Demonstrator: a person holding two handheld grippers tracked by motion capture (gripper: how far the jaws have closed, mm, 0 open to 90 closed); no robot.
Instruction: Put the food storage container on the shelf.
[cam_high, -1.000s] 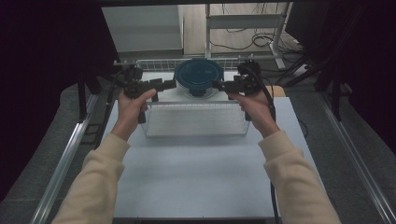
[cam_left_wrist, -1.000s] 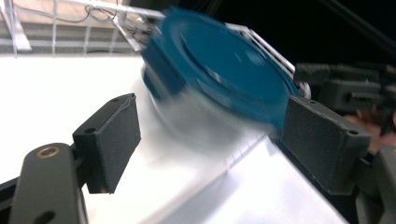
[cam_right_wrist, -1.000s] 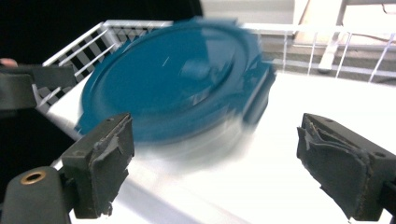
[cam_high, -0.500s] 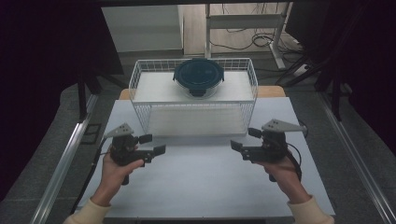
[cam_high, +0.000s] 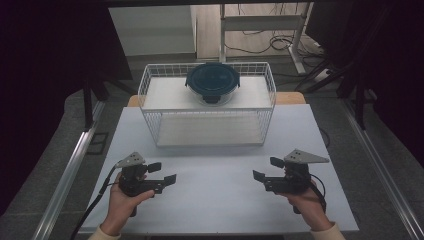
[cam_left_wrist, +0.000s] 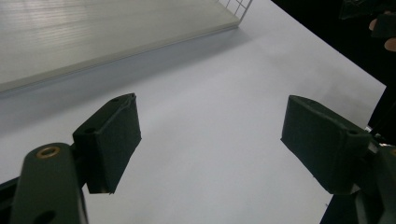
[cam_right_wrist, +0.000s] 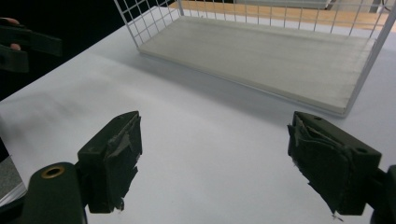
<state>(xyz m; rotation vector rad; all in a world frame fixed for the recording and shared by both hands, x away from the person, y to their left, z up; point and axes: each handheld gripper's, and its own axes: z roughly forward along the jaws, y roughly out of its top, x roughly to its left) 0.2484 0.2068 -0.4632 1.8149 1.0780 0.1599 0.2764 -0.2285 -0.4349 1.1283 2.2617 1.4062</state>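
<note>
Dark curtains and a grey floor surround the white surface (cam_high: 215, 200), and behind it you can see desk legs and loose cables.

Your left gripper (cam_high: 162, 173) hangs low over the near left part of the surface, its jaws spread wide with nothing between them; in the left gripper view there is just bare white between the pads. Your right gripper (cam_high: 266, 169) is the same at the near right part: jaws wide apart, holding nothing. Both point inward, toward each other, and they are well apart.

Farther out, the white wire basket (cam_high: 150, 97) stands at the far edge of the surface, in the middle. The round container with the dark blue lid (cam_high: 213, 80) sits on the raised shelf inside it, near the far wall, and its clip tab faces you.

Some risks, as I judge them. The basket walls are high, so if you reach in low, a jaw can hit the front wire rim and push the whole basket, which looks light. The lid is smooth and wide; if you pinch only the lid edge or the tab, it may open or slip. If the two grippers do not lift together, the container can tilt and catch on the wires.
</note>
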